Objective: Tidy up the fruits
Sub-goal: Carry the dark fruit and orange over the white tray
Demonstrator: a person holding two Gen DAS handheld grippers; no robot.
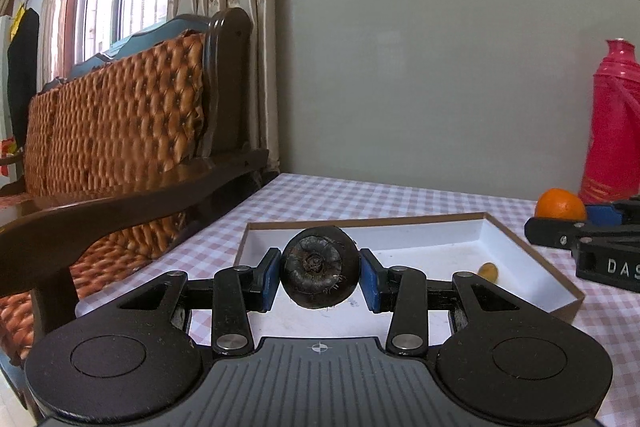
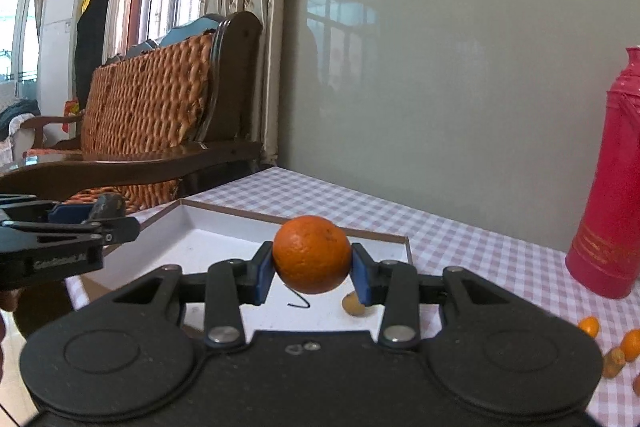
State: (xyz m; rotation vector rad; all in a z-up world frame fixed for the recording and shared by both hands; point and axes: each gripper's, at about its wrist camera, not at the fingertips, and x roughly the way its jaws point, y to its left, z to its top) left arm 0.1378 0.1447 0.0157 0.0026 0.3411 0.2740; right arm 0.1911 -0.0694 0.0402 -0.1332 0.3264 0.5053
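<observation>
My left gripper [image 1: 319,269] is shut on a dark round water chestnut [image 1: 319,268] and holds it above the near left part of a shallow white box [image 1: 532,259]. My right gripper [image 2: 313,269] is shut on an orange [image 2: 312,254] and holds it above the same box [image 2: 192,235]. A small yellow-brown fruit [image 1: 489,271] lies inside the box; it also shows in the right wrist view [image 2: 352,305]. The right gripper with its orange [image 1: 560,205] shows at the right of the left wrist view. The left gripper [image 2: 108,215] shows at the left of the right wrist view.
The box sits on a pink checked tablecloth [image 1: 360,195]. A red thermos [image 2: 612,187] stands at the back right. Several small orange and brown fruits [image 2: 616,347] lie on the cloth at the right. A wooden chair with a woven back [image 1: 120,123] stands left of the table.
</observation>
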